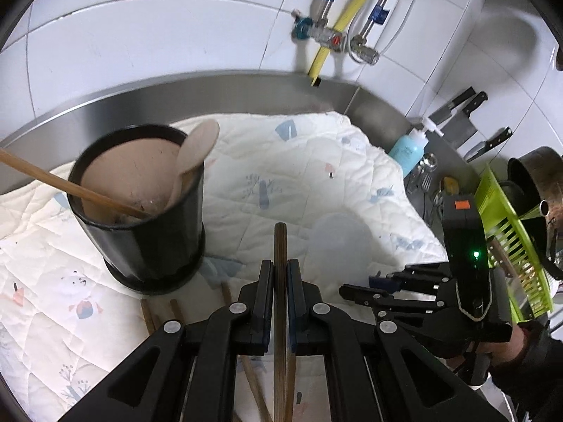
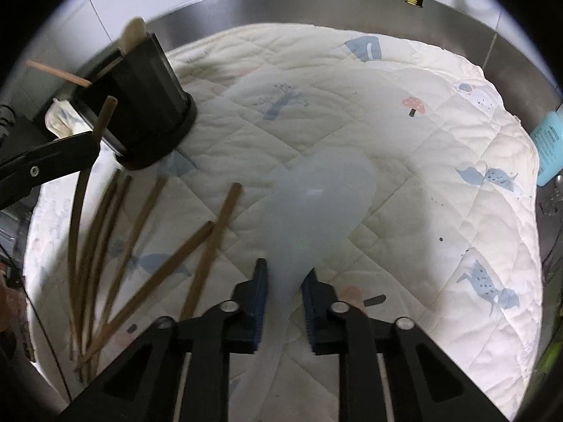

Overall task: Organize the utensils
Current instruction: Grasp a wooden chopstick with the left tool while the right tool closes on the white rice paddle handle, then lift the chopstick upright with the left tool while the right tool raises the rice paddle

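Right now my left hand-held gripper [image 1: 280, 290] is pinched tight on a dark brown wooden chopstick [image 1: 280, 246], whose blunt end pokes up past the fingertips while the rest runs back down between the arms. In the right wrist view I see that same chopstick [image 2: 102, 119] tilted in the air just beside the black cylindrical utensil holder [image 2: 155, 105], with the other gripper coming in from the left edge.

The holder [image 1: 147, 225] stands upright on the white quilted cloth with pale blue animal prints [image 1: 316, 161] that covers the steel counter [image 1: 211, 95]. Inside it I can see a pale wooden spatula [image 1: 195, 151] leaning against the rim and a light bamboo stick [image 1: 70, 186] slanting out to the left.

My right hand-held gripper [image 2: 283, 292] is closed to a narrow gap around the neck of a translucent pale blue plastic rice scoop [image 2: 316, 197]; its broad blade reaches forward over the cloth. Whether the blade touches the cloth I cannot tell.

To the left of the scoop, several more dark brown chopsticks [image 2: 147, 246] lie fanned out on the cloth, near the holder's base.

Off to the right, a light blue pump bottle [image 1: 408, 151] stands against the counter's back wall, and a lime green plastic rack [image 1: 510, 239] sits beyond it.
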`<state>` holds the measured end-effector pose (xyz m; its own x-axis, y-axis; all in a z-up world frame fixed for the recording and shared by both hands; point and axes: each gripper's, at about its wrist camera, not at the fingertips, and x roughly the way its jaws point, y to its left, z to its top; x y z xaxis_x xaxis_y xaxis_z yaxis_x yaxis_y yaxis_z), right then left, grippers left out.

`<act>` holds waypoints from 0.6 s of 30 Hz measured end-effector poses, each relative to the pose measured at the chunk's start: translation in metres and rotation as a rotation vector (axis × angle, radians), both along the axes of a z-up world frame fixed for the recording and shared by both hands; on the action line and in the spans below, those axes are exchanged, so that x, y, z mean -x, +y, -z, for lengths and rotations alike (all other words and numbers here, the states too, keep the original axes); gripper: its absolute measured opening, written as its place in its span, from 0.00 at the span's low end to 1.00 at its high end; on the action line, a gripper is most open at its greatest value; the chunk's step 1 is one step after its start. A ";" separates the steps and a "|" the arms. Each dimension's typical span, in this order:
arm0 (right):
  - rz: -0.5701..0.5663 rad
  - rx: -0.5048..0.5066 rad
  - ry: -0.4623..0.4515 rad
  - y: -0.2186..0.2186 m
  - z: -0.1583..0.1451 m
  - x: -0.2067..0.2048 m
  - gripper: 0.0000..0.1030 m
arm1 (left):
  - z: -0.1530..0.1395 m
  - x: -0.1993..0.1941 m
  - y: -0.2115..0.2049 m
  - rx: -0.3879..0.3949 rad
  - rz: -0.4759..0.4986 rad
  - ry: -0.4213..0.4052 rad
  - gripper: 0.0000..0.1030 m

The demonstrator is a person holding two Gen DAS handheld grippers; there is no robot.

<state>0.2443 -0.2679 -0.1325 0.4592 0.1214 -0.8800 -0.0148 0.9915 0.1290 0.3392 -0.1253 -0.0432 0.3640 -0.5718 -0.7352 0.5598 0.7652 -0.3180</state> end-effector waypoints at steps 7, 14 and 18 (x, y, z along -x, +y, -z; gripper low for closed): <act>-0.004 -0.042 -0.029 -0.004 -0.004 0.009 0.09 | -0.011 0.001 0.006 0.021 -0.012 -0.011 0.07; 0.006 -0.081 -0.070 -0.007 -0.018 0.019 0.08 | -0.019 0.002 0.014 0.059 -0.024 -0.019 0.07; -0.002 -0.108 -0.121 -0.009 -0.036 0.023 0.08 | -0.032 0.001 0.025 0.096 -0.049 -0.051 0.07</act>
<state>0.2210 -0.2765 -0.0969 0.5609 0.2132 -0.7999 -0.0387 0.9720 0.2319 0.3379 -0.1004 -0.0108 0.4288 -0.6196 -0.6574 0.5401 0.7592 -0.3633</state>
